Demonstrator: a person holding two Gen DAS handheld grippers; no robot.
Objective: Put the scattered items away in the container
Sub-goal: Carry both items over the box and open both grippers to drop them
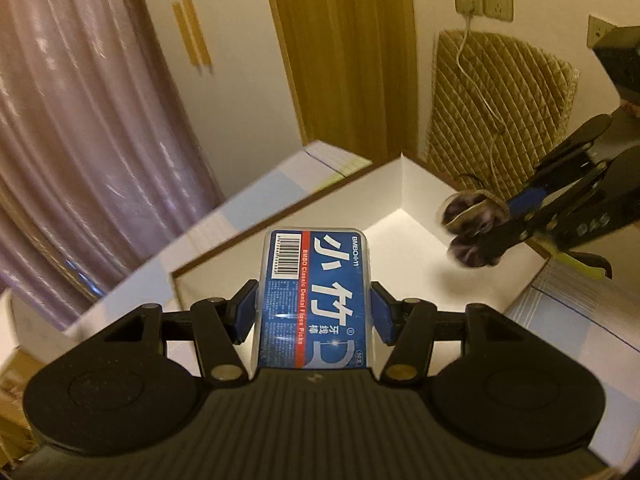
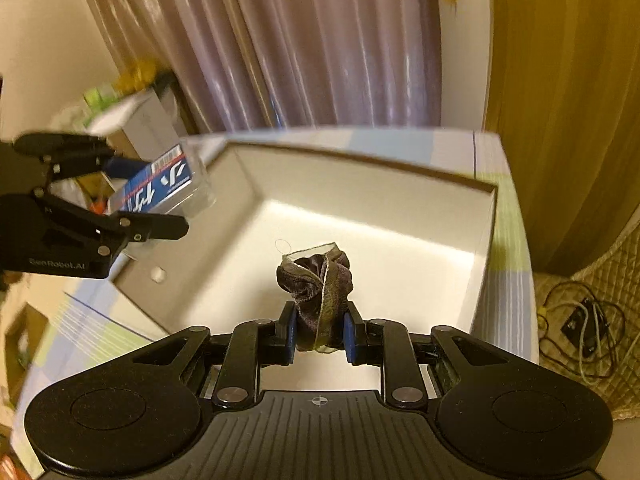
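Only the left wrist view shows the printed face of the dental floss pick box (image 1: 316,300): a flat, clear-plastic rectangle with a blue label, white characters and a barcode, pinched between the left gripper (image 1: 316,312) fingers at frame centre, above the container (image 1: 404,184). The right wrist view alone shows the container's whole white, smooth interior, a square cardboard box with nothing lying on its floor. One crumpled dark velvety scrunchie (image 2: 318,284) with an olive mesh edge sits at lower centre, squeezed between the right gripper (image 2: 320,330) fingers, over the container. Pale pink pleated curtains (image 2: 300,40) hang behind.
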